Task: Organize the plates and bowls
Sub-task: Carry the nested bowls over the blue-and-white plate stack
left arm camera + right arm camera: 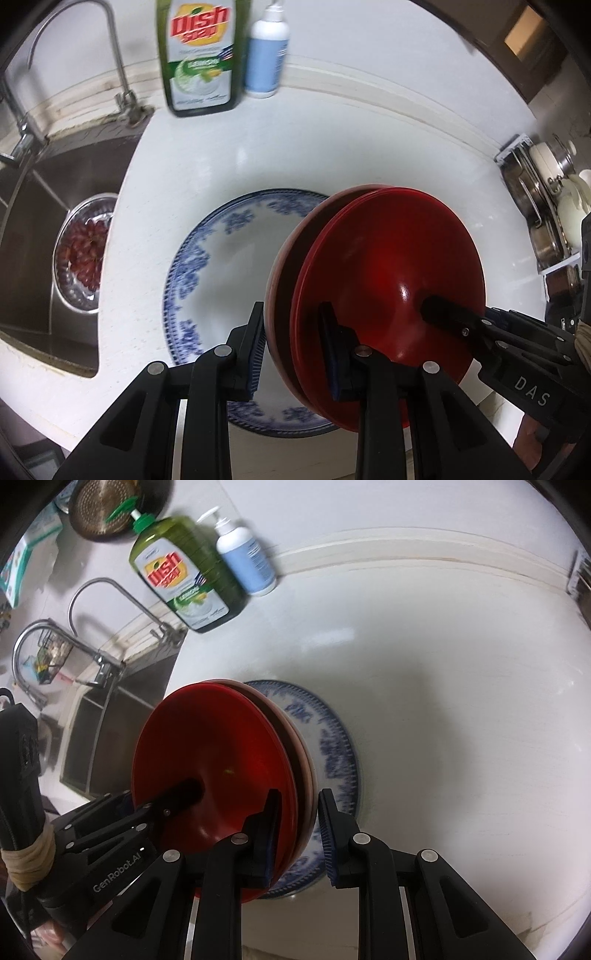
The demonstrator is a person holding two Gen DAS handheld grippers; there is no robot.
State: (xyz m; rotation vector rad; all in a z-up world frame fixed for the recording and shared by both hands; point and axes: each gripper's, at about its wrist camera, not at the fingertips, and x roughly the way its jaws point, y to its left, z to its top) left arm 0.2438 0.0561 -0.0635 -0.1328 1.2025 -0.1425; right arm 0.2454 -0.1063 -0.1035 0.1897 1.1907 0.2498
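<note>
Black fingers with blue ribbed pads belong to the left gripper (293, 352), which straddles the near rim of a stack of glossy red round plates (384, 295), one finger on each side. Whether those pads actually press the rim I cannot tell. From the opposite side the right gripper (297, 836) brackets the same stack, its left finger against the red face and its right finger standing a little off the pinkish back plate, so its hold is also unclear. The red plates (218, 760) stand tilted nearly on edge, rather than flat, between the two tools.

Just beyond the fingertips a white round plate with a blue floral border (221, 280) lies flat on the white countertop (369, 147), and the red stack overlaps its right part.

Left of the left gripper the counter edge drops into a steel sink (33, 236) holding a metal bowl of red pieces (83, 254). Ahead, by the back wall, stand a green dish soap bottle (199, 55) and a white pump bottle (266, 55). To the right of the right gripper the countertop runs wide and bare.
</note>
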